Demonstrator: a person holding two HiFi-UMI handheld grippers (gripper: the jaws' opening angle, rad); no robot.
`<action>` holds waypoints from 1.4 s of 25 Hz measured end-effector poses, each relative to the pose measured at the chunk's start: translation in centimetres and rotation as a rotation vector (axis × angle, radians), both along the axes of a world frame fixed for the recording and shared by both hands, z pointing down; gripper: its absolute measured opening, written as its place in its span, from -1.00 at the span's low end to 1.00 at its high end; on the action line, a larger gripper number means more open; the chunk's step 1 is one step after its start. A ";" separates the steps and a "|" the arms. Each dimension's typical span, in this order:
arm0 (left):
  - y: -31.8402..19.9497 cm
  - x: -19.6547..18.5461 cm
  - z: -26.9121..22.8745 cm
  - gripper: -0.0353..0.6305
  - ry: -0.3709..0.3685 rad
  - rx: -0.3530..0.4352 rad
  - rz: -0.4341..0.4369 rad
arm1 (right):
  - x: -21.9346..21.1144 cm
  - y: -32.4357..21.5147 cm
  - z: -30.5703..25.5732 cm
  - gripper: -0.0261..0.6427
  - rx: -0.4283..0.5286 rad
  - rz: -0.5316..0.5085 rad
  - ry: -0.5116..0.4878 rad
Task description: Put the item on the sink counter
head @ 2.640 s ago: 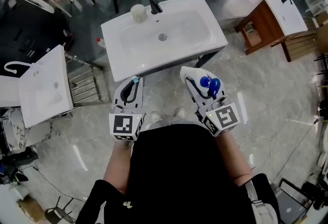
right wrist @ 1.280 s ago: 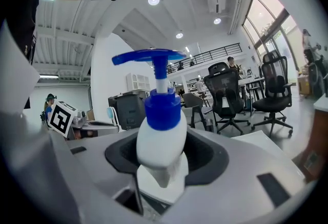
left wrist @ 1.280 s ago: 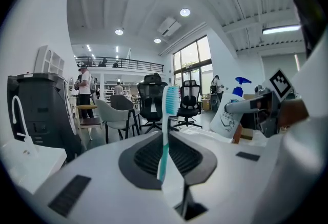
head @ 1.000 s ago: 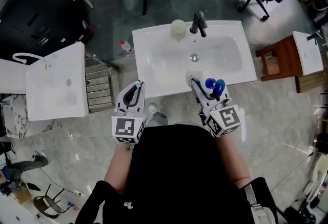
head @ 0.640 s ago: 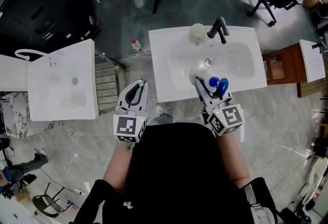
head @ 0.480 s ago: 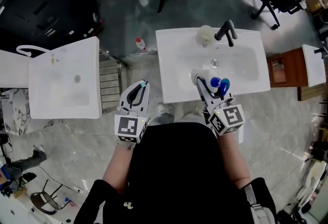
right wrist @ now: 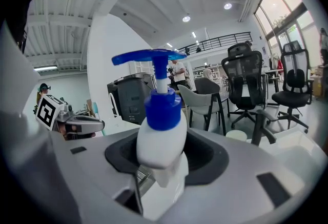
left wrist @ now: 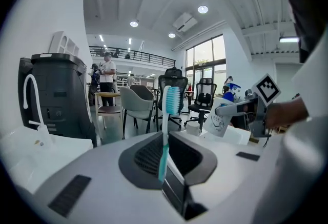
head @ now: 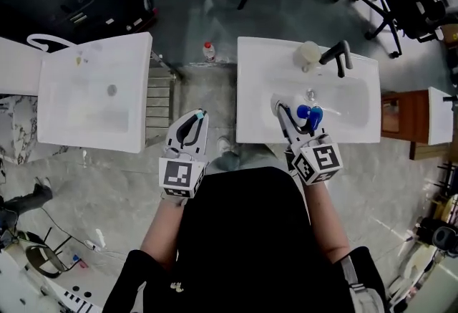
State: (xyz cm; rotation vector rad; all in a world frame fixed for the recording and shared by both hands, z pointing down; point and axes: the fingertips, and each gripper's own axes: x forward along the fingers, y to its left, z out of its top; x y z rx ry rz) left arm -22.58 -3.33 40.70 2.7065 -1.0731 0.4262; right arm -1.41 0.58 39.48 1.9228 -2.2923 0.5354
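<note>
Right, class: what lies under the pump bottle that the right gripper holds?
In the head view, the white sink and its basin show under the pump bottle, with the drain just beyond. The right gripper and the bottle cover the patch of basin directly beneath them.

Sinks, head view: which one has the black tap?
The right sink, by the right claw: black tap at its far edge. The left sink has none.

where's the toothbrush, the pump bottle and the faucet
teal and white plastic toothbrush [left wrist: 172,99], left gripper view, bristle head
white plastic pump bottle with blue top [right wrist: 161,141], right gripper view, white body
black metal faucet [head: 334,54], head view, spout
</note>
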 end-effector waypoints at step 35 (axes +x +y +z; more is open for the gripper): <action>-0.7 -3.3 2.6 -0.76 -0.152 -0.146 -0.387 | 1.8 -16.2 14.9 -0.28 -0.180 -0.222 -0.002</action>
